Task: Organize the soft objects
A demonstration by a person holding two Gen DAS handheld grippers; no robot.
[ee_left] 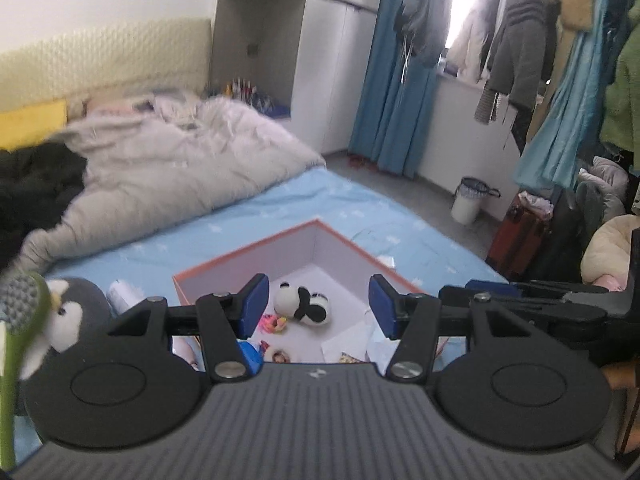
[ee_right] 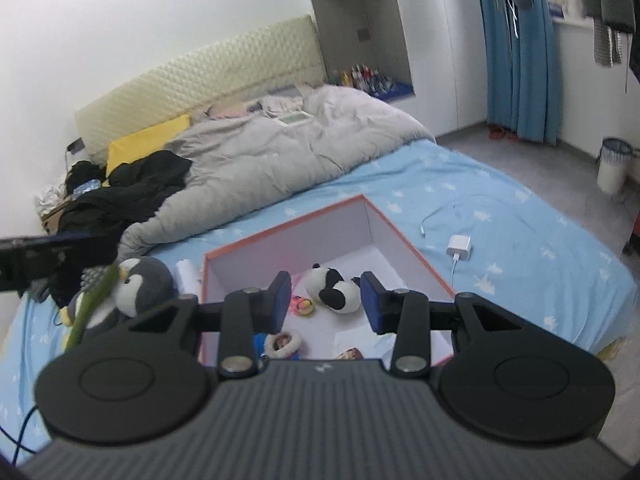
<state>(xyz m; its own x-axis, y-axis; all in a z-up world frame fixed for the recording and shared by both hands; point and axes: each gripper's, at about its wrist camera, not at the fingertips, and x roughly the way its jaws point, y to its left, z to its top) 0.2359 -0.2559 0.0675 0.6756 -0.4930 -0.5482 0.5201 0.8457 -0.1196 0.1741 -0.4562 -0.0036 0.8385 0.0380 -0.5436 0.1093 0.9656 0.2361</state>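
An open pink-edged box (ee_left: 344, 242) (ee_right: 394, 232) sits on the blue bedsheet. Inside lie a black-and-white panda plush (ee_left: 304, 304) (ee_right: 334, 289), a small pink and yellow toy (ee_left: 274, 323) (ee_right: 301, 305), a small doll (ee_right: 280, 343) and papers. A grey penguin plush (ee_left: 68, 312) (ee_right: 138, 284) with a green soft object (ee_left: 20, 336) (ee_right: 90, 304) lies left of the box. My left gripper (ee_left: 318, 306) is open and empty above the box. My right gripper (ee_right: 325, 300) is open and empty above the box, with the panda between its fingers in view.
A grey duvet (ee_left: 160, 160) (ee_right: 272, 156), black clothes (ee_right: 120, 192) and a yellow pillow (ee_right: 148, 144) lie at the bed's head. A white charger with cable (ee_right: 459, 249) lies right of the box. A bin (ee_right: 612, 168), blue curtains and hanging clothes (ee_left: 560, 60) stand right.
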